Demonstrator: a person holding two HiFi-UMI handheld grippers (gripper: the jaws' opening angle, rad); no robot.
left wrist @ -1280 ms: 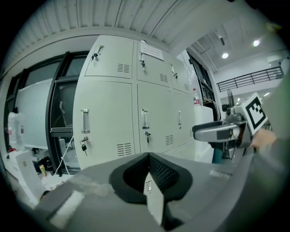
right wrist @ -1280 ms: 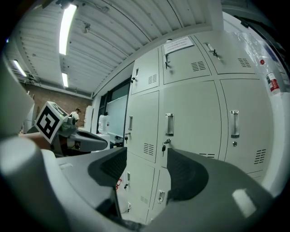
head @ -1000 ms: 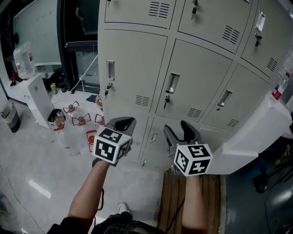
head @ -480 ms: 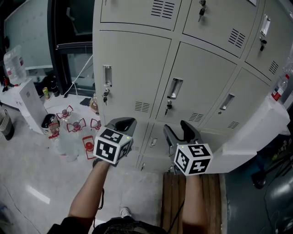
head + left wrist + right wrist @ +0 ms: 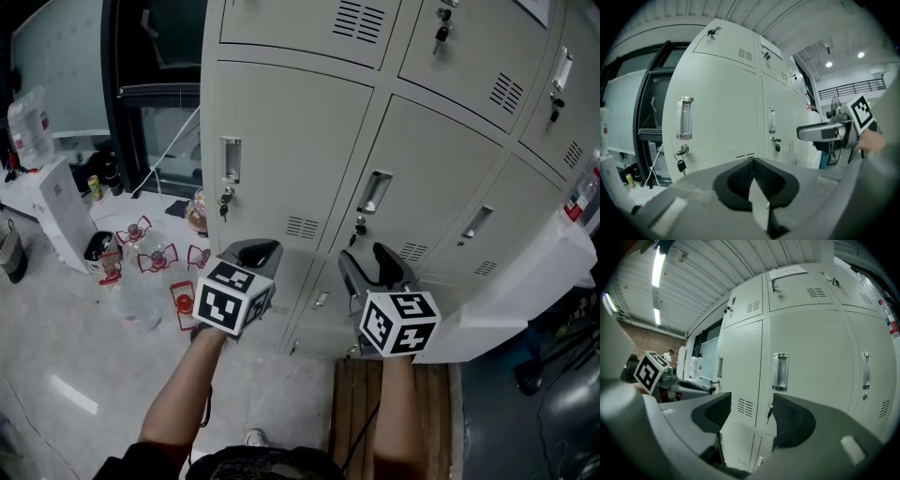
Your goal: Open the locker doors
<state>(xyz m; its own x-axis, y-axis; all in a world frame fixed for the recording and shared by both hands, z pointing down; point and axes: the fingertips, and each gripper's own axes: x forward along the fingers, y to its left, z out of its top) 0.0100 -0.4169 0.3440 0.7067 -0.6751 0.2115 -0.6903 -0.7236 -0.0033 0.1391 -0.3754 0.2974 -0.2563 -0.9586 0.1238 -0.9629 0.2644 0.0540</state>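
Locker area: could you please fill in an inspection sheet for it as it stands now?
Surface: pale floor; wooden board under the right arm.
Job's things: lockers, every visible door shut; keys hang in locks.
Clutter: bottles on the floor left of the lockers.
Grippers: left gripper fingers together, empty; right gripper fingers apart, empty; neither touches a door.
Cables: white cable by the window; black cable beside the left arm.
Surroundings: dark window; white box.
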